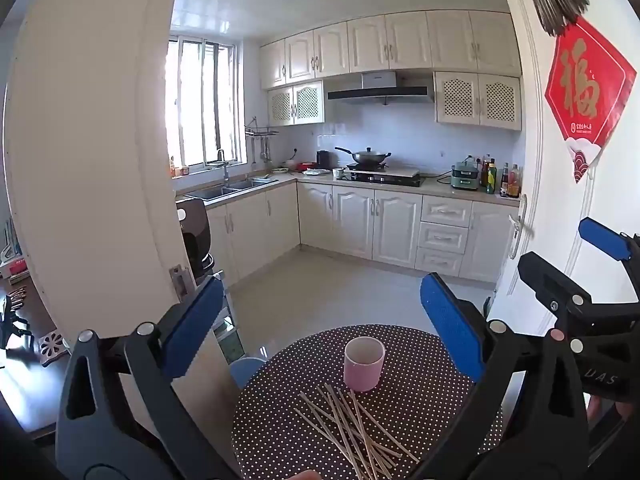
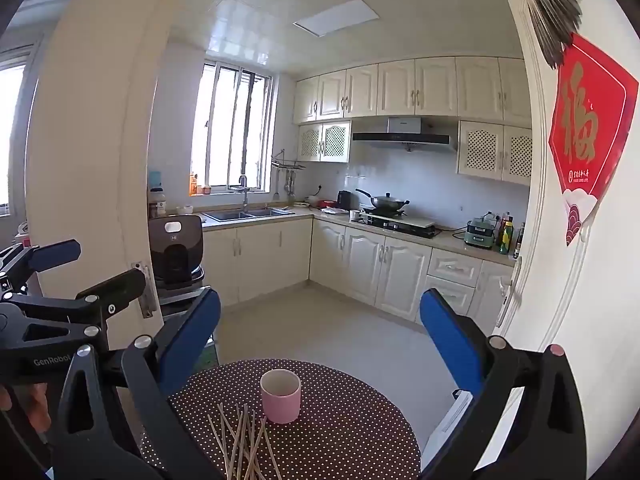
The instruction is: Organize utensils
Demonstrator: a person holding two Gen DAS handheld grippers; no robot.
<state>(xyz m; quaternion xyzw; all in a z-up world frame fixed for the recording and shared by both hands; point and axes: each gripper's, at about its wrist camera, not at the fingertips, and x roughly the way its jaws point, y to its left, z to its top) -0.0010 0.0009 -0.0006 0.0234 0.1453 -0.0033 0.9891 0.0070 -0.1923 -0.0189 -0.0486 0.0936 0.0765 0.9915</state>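
A: Chopsticks (image 1: 352,428) are what we look at first, but we start from our grippers. Our left gripper (image 1: 320,332) has its jaws spread wide, with nothing between the blue pads (image 1: 196,320).

B: Yes, and our right gripper (image 2: 320,336) is the same: jaws fully apart, and it holds nothing. In the left wrist view we also see it at the right edge, raised beside the white door (image 1: 560,160).

A: Both grippers hang above the near side of the round table (image 1: 420,384), which has a dark cloth with white dots. Neither of them touches anything.

B: The chopsticks lie on this cloth in a loose, crossed heap, at the near edge of the table. Some ends go out of the picture, so we cannot count them.

A: Just behind the heap stands a pink cup (image 1: 364,364), upright, with a white inside. As far as we can see, it is empty. The tips of a few sticks reach near its base; we cannot tell if they touch it.

B: Farther away we see the kitchen floor, the cream cabinets (image 1: 360,224), the sink (image 1: 232,188) under the window, and a wok (image 1: 368,157) on the stove. A red paper decoration (image 1: 588,88) hangs on the door.
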